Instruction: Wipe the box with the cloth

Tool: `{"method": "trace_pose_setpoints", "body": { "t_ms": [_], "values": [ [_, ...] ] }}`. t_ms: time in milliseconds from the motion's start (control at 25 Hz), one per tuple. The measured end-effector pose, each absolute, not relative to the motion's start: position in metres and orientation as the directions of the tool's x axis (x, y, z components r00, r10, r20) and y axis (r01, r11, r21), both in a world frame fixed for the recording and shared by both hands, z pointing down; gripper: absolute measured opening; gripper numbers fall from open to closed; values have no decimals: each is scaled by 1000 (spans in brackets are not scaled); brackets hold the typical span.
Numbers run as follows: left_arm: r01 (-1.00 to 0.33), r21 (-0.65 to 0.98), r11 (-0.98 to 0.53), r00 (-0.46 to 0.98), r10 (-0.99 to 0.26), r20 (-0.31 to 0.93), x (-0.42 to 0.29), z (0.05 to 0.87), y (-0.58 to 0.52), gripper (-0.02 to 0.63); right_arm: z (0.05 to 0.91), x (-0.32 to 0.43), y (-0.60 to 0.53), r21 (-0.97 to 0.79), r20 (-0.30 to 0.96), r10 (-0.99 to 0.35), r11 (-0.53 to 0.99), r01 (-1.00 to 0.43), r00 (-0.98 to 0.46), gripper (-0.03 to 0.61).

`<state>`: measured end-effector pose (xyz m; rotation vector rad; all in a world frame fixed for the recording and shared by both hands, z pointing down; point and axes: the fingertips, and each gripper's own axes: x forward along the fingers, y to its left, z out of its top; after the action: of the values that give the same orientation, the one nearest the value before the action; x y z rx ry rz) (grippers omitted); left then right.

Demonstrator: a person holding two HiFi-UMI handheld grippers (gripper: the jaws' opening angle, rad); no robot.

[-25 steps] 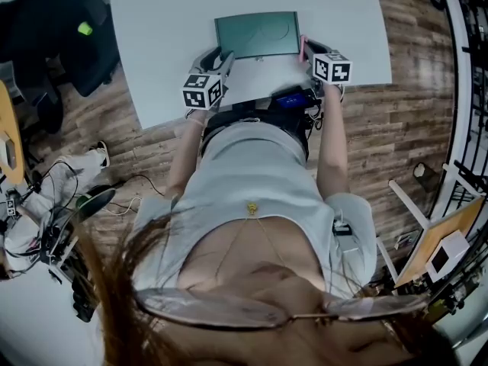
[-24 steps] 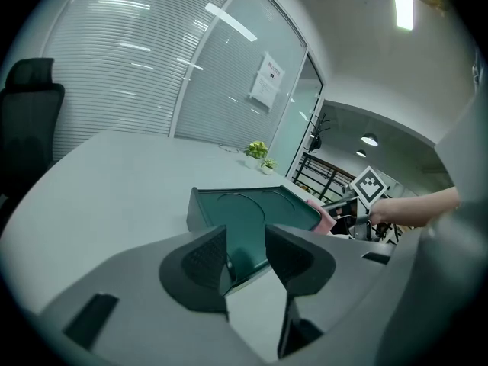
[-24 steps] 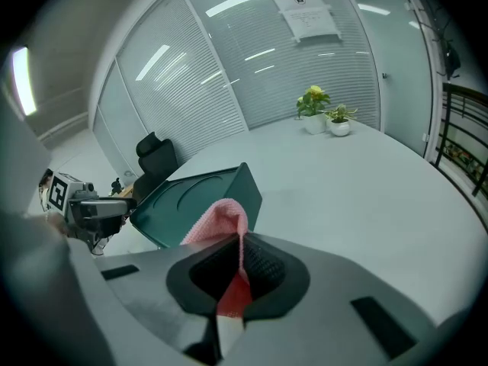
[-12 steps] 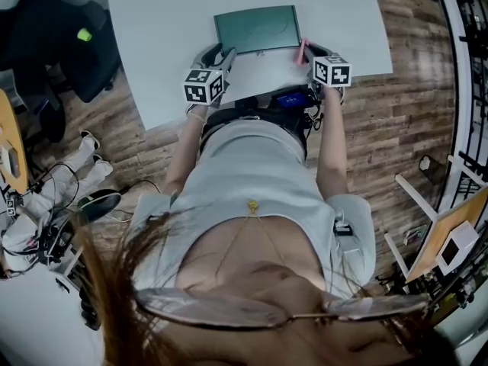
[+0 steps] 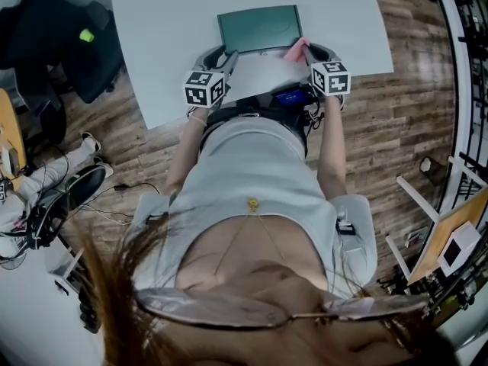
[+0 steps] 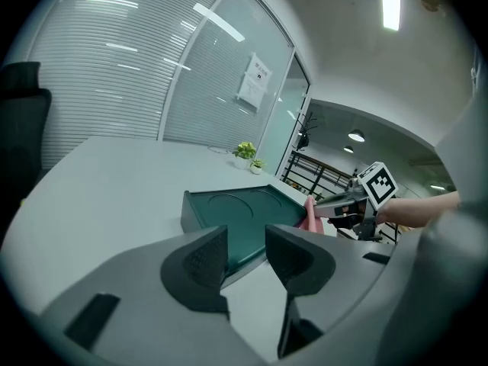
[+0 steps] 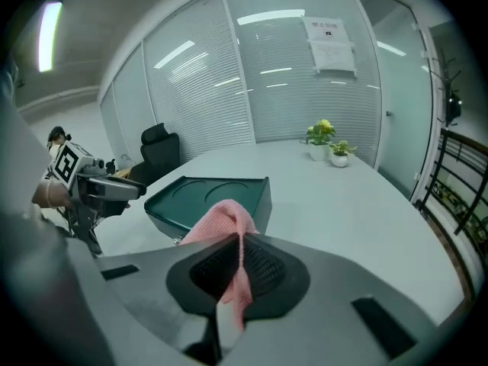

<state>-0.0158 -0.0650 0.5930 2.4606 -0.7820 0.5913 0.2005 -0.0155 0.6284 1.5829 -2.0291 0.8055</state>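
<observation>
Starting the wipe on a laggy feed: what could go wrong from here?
The right tongs pinch only a narrow fold of the pink cloth, so dragging it may pull it free. The left tongs are open and not gripping the green box, so the unheld box may slide on the table.

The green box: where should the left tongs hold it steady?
Probably the near left corner of the box, approached from the person's side: it lies flat, that corner faces the open left tongs, and the right tongs hold the cloth at its right edge.
</observation>
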Motion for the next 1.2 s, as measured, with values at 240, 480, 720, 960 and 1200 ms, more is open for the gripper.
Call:
{"method": "trace_pose_setpoints", "body": {
  "t_ms": [240,480,720,960,1200],
  "values": [
    [-581,342,-739,782,-391,485,-7,572,-59,169,593,173,-23,-99,578,-763,286,-953,-289,26],
    [-520,372,-769,836,-370,406,9,545,-50,138,545,127,-32,-68,413,-828,386,-920,-378,26],
    [-465,365,-806,876,-360,321,21,509,-44,67,504,102,-32,-21,300,-860,426,-904,-412,26],
    [-438,327,-837,897,-383,222,23,468,-45,58,466,95,-27,-13,216,-885,420,-907,-413,26],
    [-417,246,-875,909,-399,122,24,419,-43,51,427,91,-24,-15,131,-910,394,-919,-393,26]
  ]
}}
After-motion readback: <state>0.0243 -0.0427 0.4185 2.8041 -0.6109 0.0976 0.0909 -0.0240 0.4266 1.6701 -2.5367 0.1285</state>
